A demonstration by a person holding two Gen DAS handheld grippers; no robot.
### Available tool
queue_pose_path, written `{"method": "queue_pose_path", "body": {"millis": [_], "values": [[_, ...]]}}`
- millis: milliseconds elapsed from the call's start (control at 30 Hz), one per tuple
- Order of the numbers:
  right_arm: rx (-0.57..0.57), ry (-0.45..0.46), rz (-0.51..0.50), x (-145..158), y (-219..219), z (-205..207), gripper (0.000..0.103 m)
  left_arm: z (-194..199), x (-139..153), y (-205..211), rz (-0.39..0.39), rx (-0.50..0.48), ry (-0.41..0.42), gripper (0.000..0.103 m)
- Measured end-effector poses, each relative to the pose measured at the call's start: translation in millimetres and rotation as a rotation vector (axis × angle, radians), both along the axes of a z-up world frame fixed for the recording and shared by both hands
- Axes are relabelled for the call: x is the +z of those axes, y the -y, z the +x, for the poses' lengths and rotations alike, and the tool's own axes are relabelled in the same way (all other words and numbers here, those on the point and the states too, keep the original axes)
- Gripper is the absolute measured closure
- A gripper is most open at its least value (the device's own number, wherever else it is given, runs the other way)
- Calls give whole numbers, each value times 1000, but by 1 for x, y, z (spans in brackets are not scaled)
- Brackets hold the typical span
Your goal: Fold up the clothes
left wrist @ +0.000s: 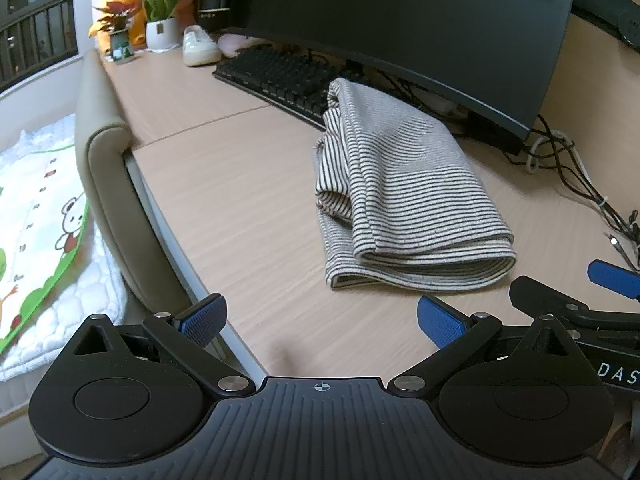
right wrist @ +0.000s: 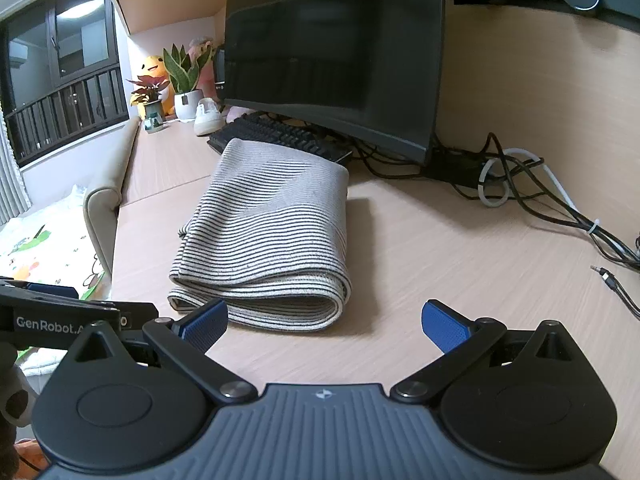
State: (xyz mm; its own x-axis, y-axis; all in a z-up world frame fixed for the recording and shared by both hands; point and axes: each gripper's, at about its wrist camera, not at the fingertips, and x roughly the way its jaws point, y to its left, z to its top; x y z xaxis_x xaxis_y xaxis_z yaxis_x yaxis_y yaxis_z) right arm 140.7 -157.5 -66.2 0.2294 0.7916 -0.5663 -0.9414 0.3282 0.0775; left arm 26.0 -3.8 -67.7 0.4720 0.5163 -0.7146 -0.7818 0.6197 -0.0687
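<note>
Both claws sit wide apart and hold nothing: my left claw (left wrist: 322, 322) hovers over bare counter (left wrist: 240, 208) with its blue pads (left wrist: 204, 318) spread, and my right claw (right wrist: 324, 324) is just as wide, its pads (right wrist: 444, 326) clear of any fabric. One striped garment (left wrist: 400, 196), already folded into a thick bundle, lies flat on the counter; from the left wrist view it is at about one o'clock ahead of my fingers, apart from them, with the rounded fold facing me. From the right wrist view the same garment (right wrist: 268, 240) sits at about eleven o'clock, its near fold just beyond my left-hand pad; whether the two touch I cannot tell. Behind the bundle at twelve o'clock, a black keyboard (left wrist: 280, 76) lies under the lower edge of a dark monitor (left wrist: 400, 12), and the far end of the garment rests against or on the keyboard's near edge. Tangled cables (right wrist: 520, 184) trail across the counter at two o'clock in the right view. Far off at eleven o'clock stand a potted plant (left wrist: 160, 12), a yellow plush toy (left wrist: 120, 4) and a white shoe (left wrist: 200, 46). At nine o'clock in the left view, a padded chair back (left wrist: 104, 152) stands against the counter's edge, with a printed quilt (left wrist: 36, 232) beyond it.
</note>
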Motion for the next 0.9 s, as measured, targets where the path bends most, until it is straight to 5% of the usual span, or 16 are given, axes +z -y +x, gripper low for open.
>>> {"method": "queue_pose_path", "body": {"millis": [900], "values": [[-6,6,-17,1,-4,1,0,1,-2,-4,9,-12,-1,0]]}}
